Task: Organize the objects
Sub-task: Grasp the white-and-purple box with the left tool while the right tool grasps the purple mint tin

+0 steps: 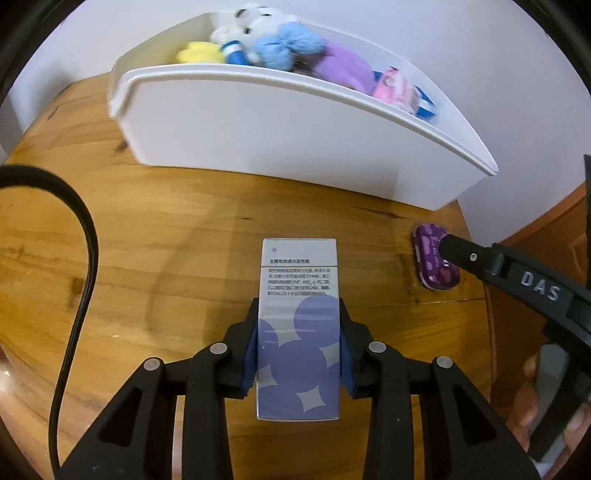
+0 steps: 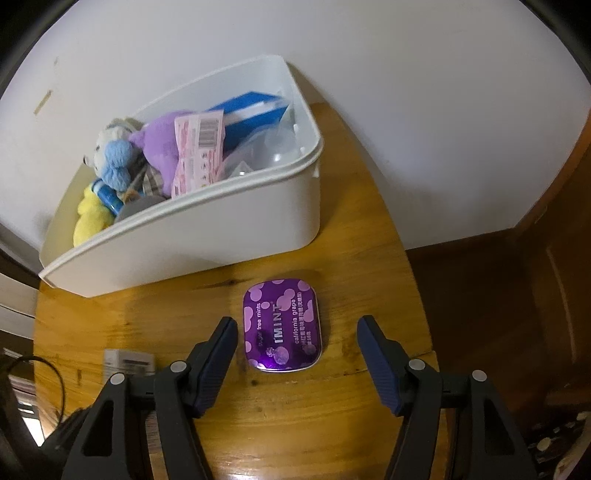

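Observation:
My left gripper [image 1: 298, 314] is shut on a tall white and lilac carton [image 1: 298, 325], held above the wooden table [image 1: 166, 240]. The same carton [image 2: 127, 363] shows at the lower left of the right wrist view. A purple mint tin [image 2: 282, 325] lies flat on the table, and my right gripper [image 2: 297, 326] stands open with one finger on either side of it, not touching. In the left wrist view the tin [image 1: 436, 260] lies at the right, partly covered by the right gripper's finger [image 1: 461, 251]. Behind both stands a white bin [image 1: 295, 129] [image 2: 221, 229].
The bin holds a white plush bear [image 1: 255, 27], a blue yarn bow [image 1: 291, 46], a purple plush [image 2: 162, 142], a pink packet [image 2: 199, 151], a blue box [image 2: 251, 107] and a yellow toy [image 2: 90, 219]. A black cable [image 1: 79, 295] loops at left. The table's right edge [image 2: 413, 288] is near the tin.

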Demonstrator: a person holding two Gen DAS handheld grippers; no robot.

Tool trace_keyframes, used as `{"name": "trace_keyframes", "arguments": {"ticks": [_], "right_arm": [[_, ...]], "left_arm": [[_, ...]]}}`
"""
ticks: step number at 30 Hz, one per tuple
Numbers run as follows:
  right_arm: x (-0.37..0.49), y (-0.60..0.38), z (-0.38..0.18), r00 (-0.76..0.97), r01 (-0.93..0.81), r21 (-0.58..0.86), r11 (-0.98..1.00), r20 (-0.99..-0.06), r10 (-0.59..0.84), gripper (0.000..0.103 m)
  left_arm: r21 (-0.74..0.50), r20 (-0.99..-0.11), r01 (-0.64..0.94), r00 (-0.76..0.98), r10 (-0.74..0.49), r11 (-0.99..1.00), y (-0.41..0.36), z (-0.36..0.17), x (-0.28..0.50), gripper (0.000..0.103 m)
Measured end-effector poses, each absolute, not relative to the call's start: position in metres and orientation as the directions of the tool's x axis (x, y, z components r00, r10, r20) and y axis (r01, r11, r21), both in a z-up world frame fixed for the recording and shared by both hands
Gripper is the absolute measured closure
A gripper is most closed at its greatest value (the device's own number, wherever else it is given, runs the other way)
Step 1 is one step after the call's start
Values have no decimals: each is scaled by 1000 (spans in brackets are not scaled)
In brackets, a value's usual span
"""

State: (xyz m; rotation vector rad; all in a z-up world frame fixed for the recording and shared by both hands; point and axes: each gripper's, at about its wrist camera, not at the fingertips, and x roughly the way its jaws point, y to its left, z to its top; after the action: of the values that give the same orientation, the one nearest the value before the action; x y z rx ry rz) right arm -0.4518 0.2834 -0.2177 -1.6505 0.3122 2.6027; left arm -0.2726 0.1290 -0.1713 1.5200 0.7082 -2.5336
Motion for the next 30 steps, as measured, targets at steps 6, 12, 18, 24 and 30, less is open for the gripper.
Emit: {"name": "trace_keyframes", "arguments": {"ticks": [6,12,18,24,30], "right_arm": [[-455,274,-227,-407,-120,101,-988,-913,-44,43],[-453,264,-226,-411,-95,84,-992,-911,-38,52],[-446,253,-220,-434,-51,80,-996,-900,-50,69],[-439,244,-208,-439,-14,87,-996,-895,-72,80],[-436,243,-213,-420,-35,51,-998,-907,-32,78]], "left_arm": [[-332,-846,329,-519,124,-884,135,-160,-259,65],[-333,-827,318,-550,113,-888,133,-142,-253,65],[-346,-817,308,-564,123,-886,118,-137,-238,65],[-351,-817,311,-562,126,-883,106,-143,-236,65],[-351,-819,322,-561,121,-880,105,-150,-240,65]]}}
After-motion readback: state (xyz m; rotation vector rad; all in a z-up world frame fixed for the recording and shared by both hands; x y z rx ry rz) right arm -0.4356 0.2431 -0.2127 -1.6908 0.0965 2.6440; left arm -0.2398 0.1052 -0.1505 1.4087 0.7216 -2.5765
